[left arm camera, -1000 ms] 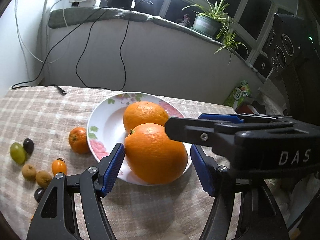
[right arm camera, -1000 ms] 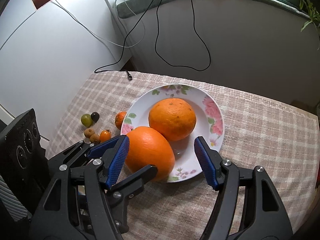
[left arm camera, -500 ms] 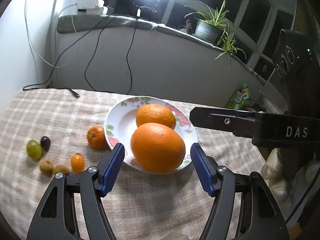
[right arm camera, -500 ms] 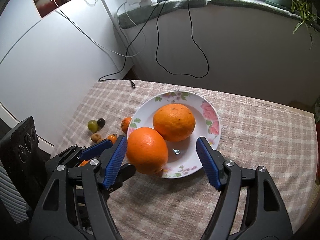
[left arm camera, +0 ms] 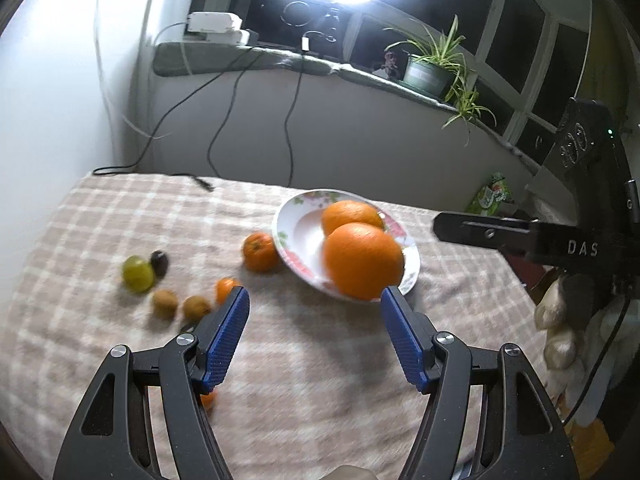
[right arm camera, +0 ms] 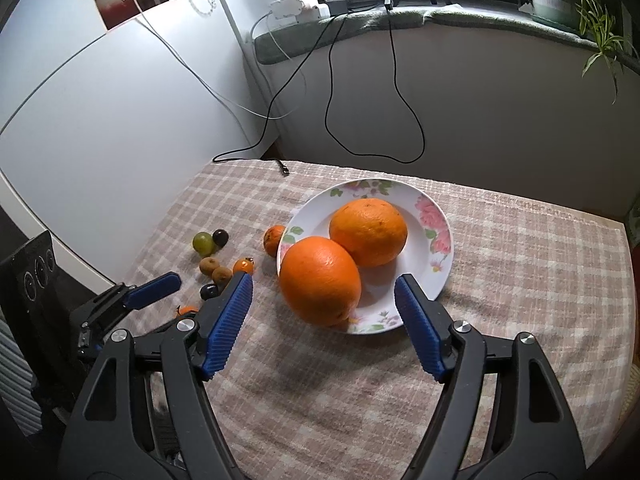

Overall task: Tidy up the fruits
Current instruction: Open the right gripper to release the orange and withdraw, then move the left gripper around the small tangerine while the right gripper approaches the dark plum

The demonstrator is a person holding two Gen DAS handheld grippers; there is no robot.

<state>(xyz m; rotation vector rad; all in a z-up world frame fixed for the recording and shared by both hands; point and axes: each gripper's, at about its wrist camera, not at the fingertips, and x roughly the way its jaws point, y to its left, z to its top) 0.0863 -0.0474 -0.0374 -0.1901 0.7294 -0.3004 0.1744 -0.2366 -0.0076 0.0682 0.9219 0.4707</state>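
A white floral plate (right arm camera: 440, 264) holds two big oranges, the far one (right arm camera: 370, 232) in its middle and the near one (right arm camera: 320, 292) leaning over its near-left rim. My right gripper (right arm camera: 324, 284) is open, and its blue pads stand off both sides of the near orange without touching it. My left gripper (left arm camera: 316, 300) is open and empty above the cloth, short of the plate (left arm camera: 294, 236). To its left lie a small mandarin (left arm camera: 260, 257), a green grape (left arm camera: 137, 273), a dark grape (left arm camera: 160, 262), two brown berries (left arm camera: 165, 303) and a tiny orange fruit (left arm camera: 226, 288).
A checked cloth (right arm camera: 520, 280) covers the table, which meets a white wall on the left. A black cable end (right arm camera: 283, 169) lies at the far edge. The right gripper's black body (left arm camera: 520, 236) reaches in from the right. Potted plants (left arm camera: 426, 74) stand on the sill behind.
Both grippers have drawn back from the plate. The left one has swung left, bringing the small fruits into view. The right jaws have widened a little; the near orange stays on the plate.
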